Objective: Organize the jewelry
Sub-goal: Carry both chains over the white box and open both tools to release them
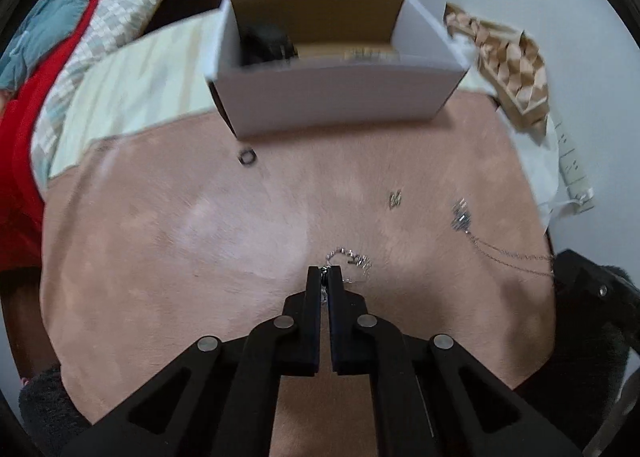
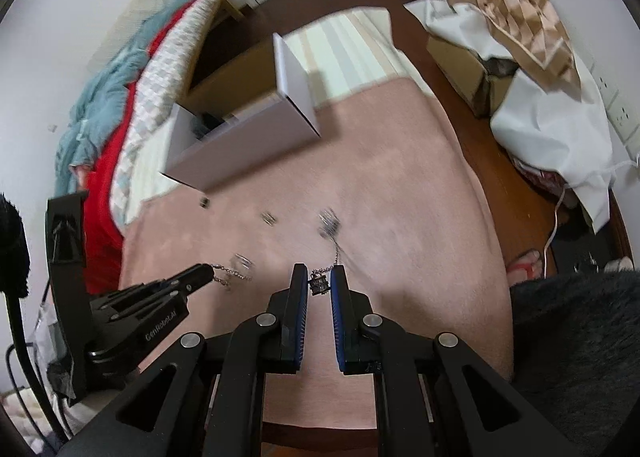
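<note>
On the pink blanket [image 1: 160,241] lie four loose pieces of jewelry and one white box [image 1: 340,97]. From the left: a dark ring [image 1: 247,157] just in front of the box, a silver chain bracelet [image 1: 352,257], a small silver earring [image 1: 396,199], and a long necklace [image 1: 464,217] trailing rightward.

The left gripper [image 1: 325,271] points forward and low over the blanket, its jaws pressed nearly together on the bracelet's chain. The right gripper [image 2: 319,277] also reaches forward, jaws narrowly parted with the necklace's dark pendant [image 2: 319,283] between them; whether they pinch it I cannot tell.
</note>
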Tool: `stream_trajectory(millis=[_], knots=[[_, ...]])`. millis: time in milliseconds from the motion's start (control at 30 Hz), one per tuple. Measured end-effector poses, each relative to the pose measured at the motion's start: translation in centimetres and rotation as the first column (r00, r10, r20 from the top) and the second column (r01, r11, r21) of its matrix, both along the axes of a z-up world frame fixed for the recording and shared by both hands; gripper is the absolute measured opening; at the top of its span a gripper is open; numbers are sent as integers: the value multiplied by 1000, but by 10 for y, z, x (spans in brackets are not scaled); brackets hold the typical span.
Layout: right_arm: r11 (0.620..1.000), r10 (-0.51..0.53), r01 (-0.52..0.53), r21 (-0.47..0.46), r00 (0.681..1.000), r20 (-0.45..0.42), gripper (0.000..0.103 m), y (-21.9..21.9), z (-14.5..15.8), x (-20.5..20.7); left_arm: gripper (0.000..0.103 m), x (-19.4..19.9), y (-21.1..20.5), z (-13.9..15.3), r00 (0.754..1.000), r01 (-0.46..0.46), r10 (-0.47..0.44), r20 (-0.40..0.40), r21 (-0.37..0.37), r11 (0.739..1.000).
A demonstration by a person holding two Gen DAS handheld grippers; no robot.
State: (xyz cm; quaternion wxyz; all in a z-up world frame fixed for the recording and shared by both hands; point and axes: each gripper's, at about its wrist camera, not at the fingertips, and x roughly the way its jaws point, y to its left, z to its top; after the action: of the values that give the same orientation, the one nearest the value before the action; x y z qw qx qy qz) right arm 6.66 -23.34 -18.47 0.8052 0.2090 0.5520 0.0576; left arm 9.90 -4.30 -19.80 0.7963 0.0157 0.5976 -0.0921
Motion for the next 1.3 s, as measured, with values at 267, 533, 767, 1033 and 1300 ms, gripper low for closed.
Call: stream_trajectory(millis=[267,533,767,1033,1300], knots=[[999,9,-13,43,995,101,12,2,54,18,1,6,18,58,995,-19,27,98,-86,996],[996,30,-45,75,982,188,12,8,104,48,1,27,17,115,981,-1,29,190,-143,990],[994,76,-93,50,962,264,12,27,148,100,1,69,16,158,962,14,24,271,-140,990],[989,150,-149,-22,970,193,12,50,133,185,1,132,21,133,976,-2,33,214,-143,990],[976,188,-182,-120,982,36,12,61,64,250,1,163,18,68,997,-11,18,77,-95,995]])
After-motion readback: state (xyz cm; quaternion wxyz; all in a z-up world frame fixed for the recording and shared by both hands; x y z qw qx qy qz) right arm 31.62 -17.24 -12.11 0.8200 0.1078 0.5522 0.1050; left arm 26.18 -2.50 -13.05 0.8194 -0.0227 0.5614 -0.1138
